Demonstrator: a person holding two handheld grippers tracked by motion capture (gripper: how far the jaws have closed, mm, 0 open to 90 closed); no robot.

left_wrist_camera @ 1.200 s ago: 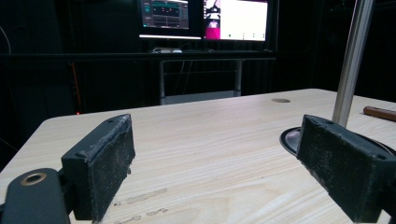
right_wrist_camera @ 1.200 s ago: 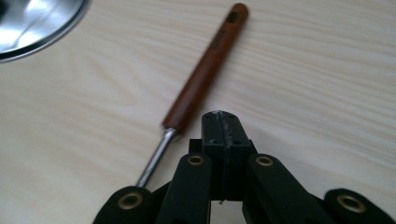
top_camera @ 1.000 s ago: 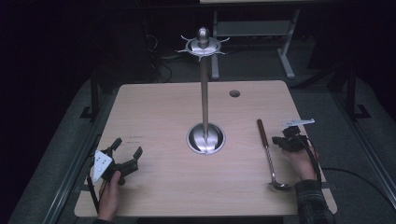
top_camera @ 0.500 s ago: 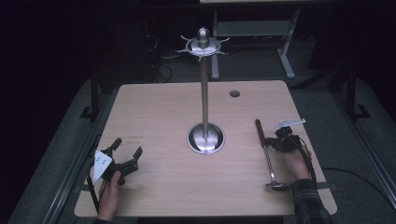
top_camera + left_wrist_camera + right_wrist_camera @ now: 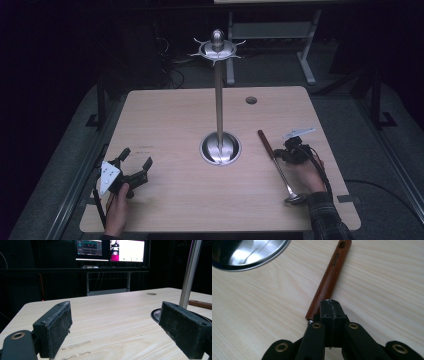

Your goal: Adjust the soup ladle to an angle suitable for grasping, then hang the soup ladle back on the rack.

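Two closed fingers (image 5: 331,312) over ladle (image 5: 329,281) handle, empty

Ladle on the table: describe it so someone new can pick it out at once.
Start at the tall steel stand in the middle of the wooden table. Right of its round base, the ladle lies flat beside the right gripper, bowl toward the person. Its reddish-brown wooden handle, stamped SUPOR, sets it apart from the all-steel stand.
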